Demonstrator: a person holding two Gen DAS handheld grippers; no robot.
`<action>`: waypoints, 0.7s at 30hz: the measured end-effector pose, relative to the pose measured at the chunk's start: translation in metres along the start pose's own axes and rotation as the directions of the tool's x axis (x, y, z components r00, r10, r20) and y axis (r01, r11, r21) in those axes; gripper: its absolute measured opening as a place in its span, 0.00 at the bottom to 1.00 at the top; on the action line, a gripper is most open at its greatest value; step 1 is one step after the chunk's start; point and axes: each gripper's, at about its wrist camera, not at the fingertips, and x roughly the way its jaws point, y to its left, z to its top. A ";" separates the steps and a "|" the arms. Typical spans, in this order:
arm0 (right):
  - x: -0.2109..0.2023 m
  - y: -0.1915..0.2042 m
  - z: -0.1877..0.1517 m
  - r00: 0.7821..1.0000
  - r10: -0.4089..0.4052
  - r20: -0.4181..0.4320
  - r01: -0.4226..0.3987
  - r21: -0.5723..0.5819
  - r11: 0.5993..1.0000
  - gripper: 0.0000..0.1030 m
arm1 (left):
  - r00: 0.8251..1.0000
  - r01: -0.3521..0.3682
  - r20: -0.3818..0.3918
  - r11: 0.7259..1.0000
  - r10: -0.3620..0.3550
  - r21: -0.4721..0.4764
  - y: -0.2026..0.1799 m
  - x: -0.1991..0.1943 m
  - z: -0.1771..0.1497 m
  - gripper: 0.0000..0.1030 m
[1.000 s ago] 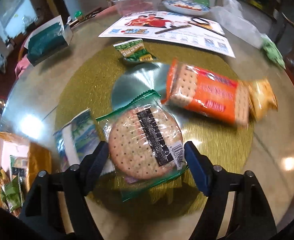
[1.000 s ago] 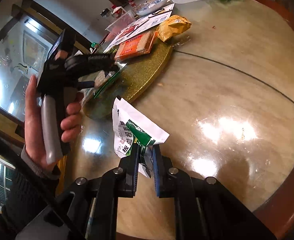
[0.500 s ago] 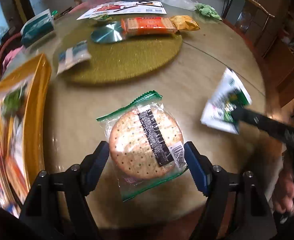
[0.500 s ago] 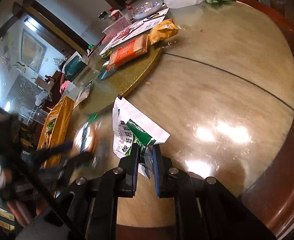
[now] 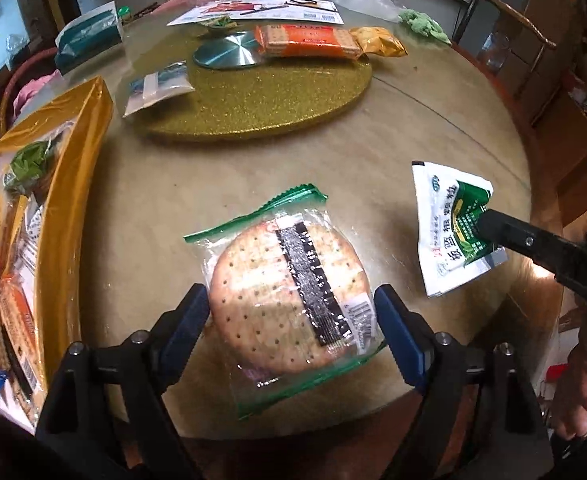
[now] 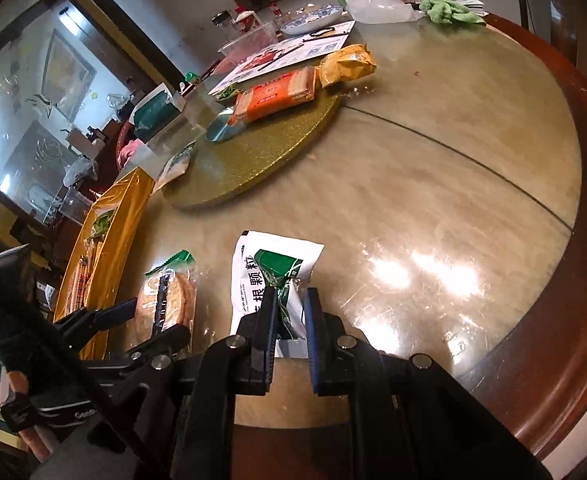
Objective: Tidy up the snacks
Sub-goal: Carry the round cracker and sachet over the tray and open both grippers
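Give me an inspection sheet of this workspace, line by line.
Surface: round glossy beige table with dark red rim; gold glitter turntable on it.
Job's things: clear green-edged packet holding a round cracker; white and green sachet; golden tray with snacks inside; orange cracker pack, yellow pouch and small clear packet on the turntable.
Clutter: printed leaflet, green cloth, clear plastic bag, patterned dish.
Grippers: left gripper shut on the cracker packet; right gripper shut on the sachet.
Cables: nothing seen.
Surroundings: wooden chair, glass-fronted cabinet.
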 end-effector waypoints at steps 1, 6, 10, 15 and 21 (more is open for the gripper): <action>0.000 0.000 0.000 1.000 -0.006 0.002 0.006 0.006 1.000 0.14 | 1.000 0.001 0.001 1.000 -0.001 -0.003 0.000 0.000 0.000 0.81; 0.005 -0.001 0.003 1.000 0.027 -0.008 -0.026 0.056 0.998 0.50 | 0.999 -0.009 0.036 1.000 0.009 -0.007 0.002 -0.008 -0.003 0.74; 0.014 0.009 0.005 1.000 -0.019 -0.024 0.019 0.022 1.000 0.47 | 0.997 0.019 0.076 1.000 -0.017 -0.024 0.009 -0.019 -0.008 0.74; 0.017 0.016 0.000 0.994 -0.110 -0.020 0.109 -0.027 0.994 0.22 | 0.992 0.048 0.117 0.998 -0.044 -0.030 0.013 -0.030 -0.012 0.74; 0.010 0.022 -0.006 0.997 -0.073 -0.017 0.072 -0.046 0.996 0.17 | 0.990 0.086 0.114 0.995 -0.081 -0.043 0.014 -0.023 -0.015 0.74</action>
